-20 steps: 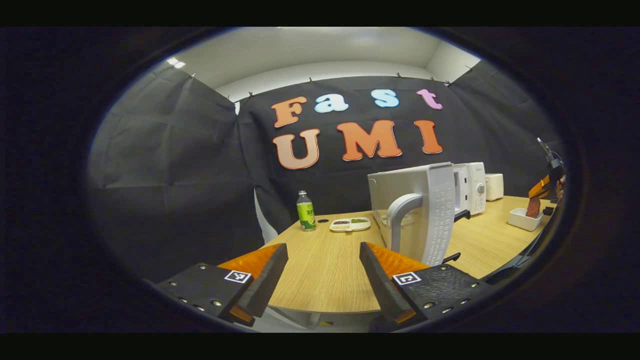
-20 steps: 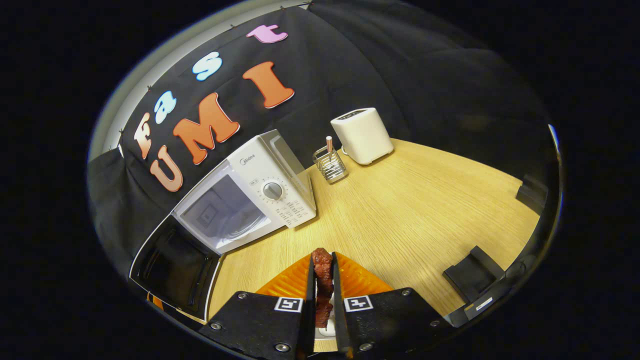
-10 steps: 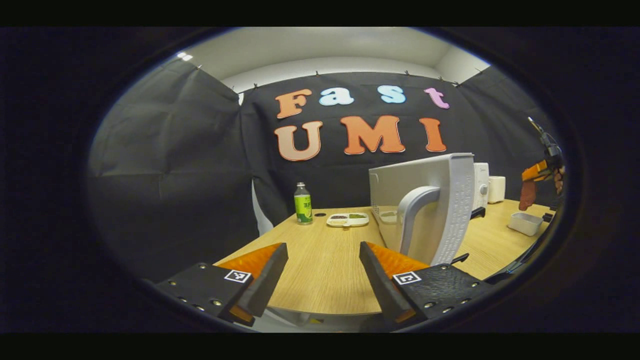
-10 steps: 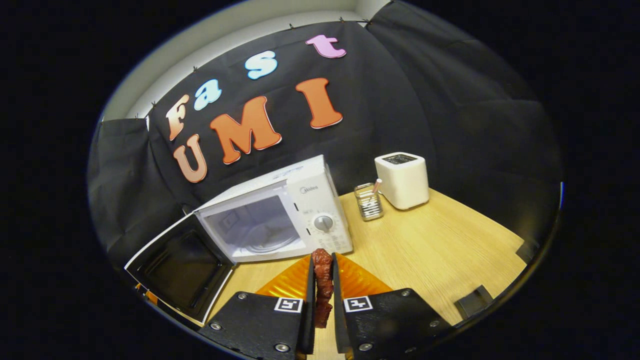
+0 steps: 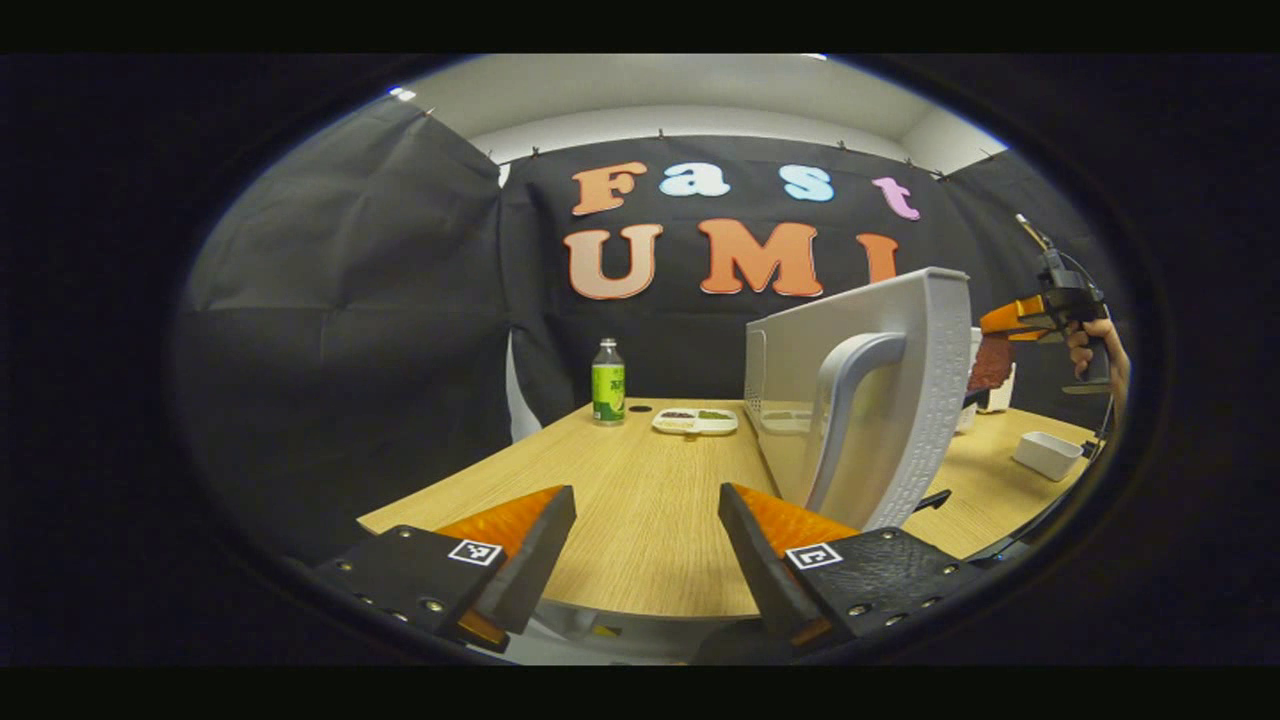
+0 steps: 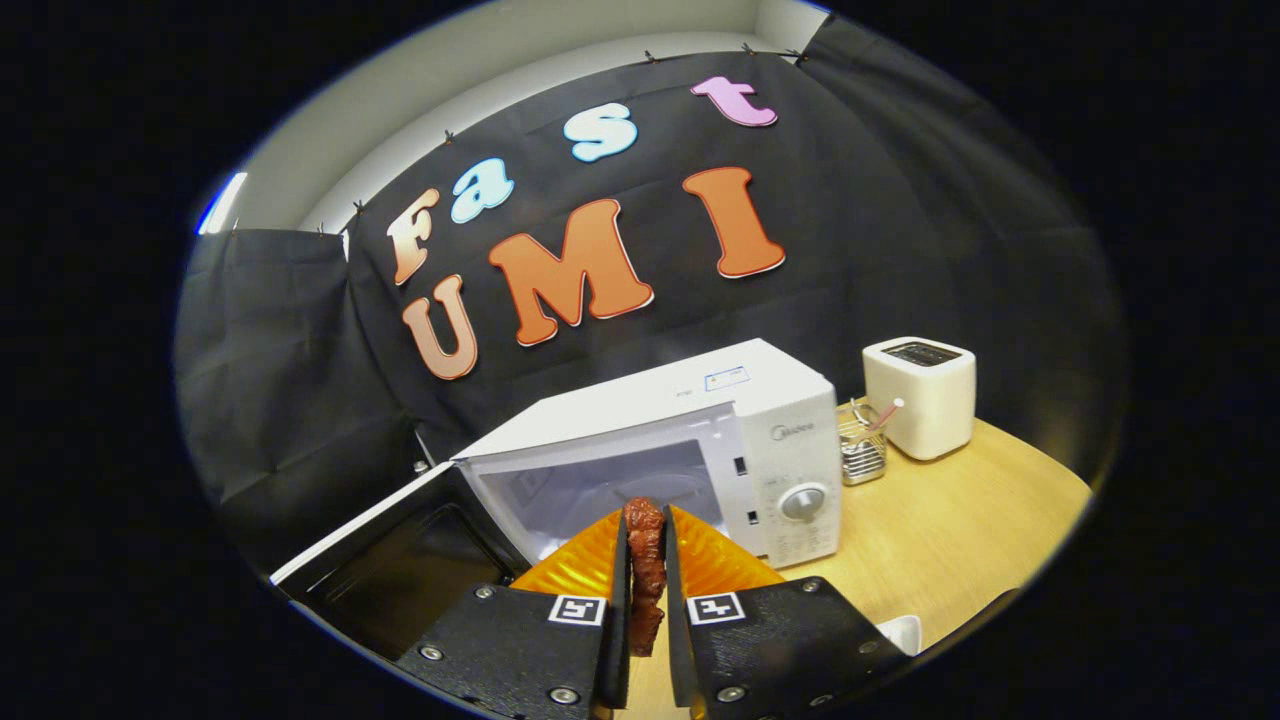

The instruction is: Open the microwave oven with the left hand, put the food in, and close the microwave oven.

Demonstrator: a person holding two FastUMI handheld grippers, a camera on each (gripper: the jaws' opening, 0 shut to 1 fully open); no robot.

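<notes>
The dark red, lumpy strip of meat stands on end between the two fingers of my right gripper, its long axis running up and down, one knobbly end poking above the fingertips and the other hanging below them. Its surface is rough and glistening, reddish-brown, uneven along its edges. Both fingers press on its flat sides, so my right gripper is clamped narrow around it. In the left gripper view the same piece hangs in the air beyond the door edge, under my right gripper and the hand that holds it.

Just beyond the meat lies the boxy white microwave oven, its pale cavity open towards me, a round dial on the control panel at its right. Its door is swung out to the left, with a dark window in a white frame. In the left gripper view that door stands edge-on, showing a smooth curved grey handle and a ribbed white edge.

My left gripper is spread wide and holds nothing, above the near edge of the light wood-grain table.

Right of the oven stand a wire cutlery holder and a white rounded toaster. Farther off are a green-labelled bottle, a white divided dish and a small white rectangular tray.
</notes>
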